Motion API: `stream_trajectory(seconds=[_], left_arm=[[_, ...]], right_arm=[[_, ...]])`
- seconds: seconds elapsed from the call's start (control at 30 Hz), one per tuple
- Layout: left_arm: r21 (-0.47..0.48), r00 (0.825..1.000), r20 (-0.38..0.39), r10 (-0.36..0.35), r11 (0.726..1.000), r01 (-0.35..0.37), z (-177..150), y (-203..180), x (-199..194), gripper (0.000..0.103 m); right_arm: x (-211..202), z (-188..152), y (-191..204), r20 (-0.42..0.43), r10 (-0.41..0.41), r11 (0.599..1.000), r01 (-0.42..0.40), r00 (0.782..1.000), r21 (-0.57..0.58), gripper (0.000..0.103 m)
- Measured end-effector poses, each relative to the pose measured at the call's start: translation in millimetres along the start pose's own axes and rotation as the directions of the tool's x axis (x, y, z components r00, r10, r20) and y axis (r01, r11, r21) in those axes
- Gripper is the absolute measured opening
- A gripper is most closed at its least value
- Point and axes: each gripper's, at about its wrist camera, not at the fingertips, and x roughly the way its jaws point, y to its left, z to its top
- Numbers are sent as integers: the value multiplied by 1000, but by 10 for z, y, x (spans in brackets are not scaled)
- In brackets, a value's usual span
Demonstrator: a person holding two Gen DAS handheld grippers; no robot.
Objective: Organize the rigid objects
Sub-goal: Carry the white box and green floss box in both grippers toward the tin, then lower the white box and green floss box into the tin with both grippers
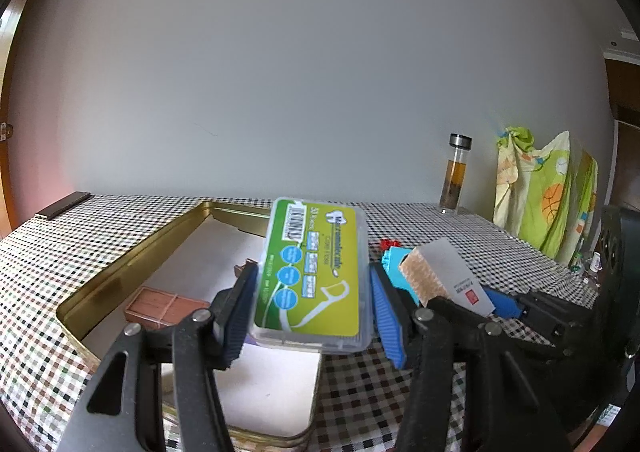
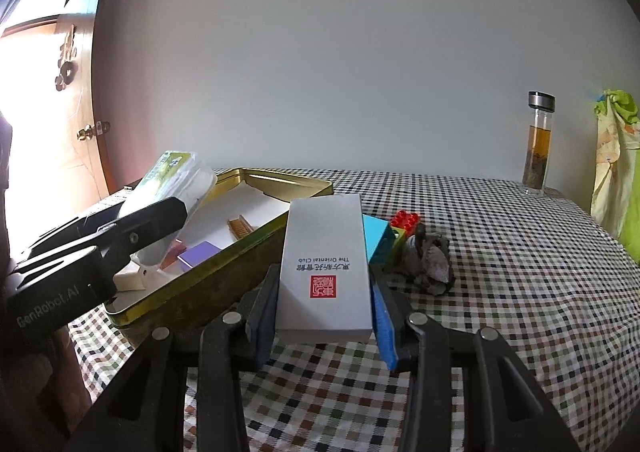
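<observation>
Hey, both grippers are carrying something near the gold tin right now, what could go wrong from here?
1. The left gripper holds the floss pick case tilted above the gold tin; it may slip from the jaws or land on the brown box already inside.
2. The right gripper holds the grey box close beside the tin's rim and the left gripper, so they might collide, or nudge the toy bricks.

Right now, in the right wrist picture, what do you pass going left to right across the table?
Left tool holding the floss box → gold tin → grey box in the right tool → dark lump → tea bottle → green cloth.
</observation>
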Motion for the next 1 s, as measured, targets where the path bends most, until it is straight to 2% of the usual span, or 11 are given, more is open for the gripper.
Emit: stream_trajectory(seconds=[0.73, 1.0], left_arm=[[-39, 999, 0, 33, 999, -33, 29, 294, -102, 54], [-46, 999, 0, 43, 998, -43, 51, 391, -142, 54]], right_arm=[[101, 8, 214, -31, 61, 997, -62, 998, -38, 44], [122, 121, 284, -25, 83, 995, -84, 996, -54, 44]])
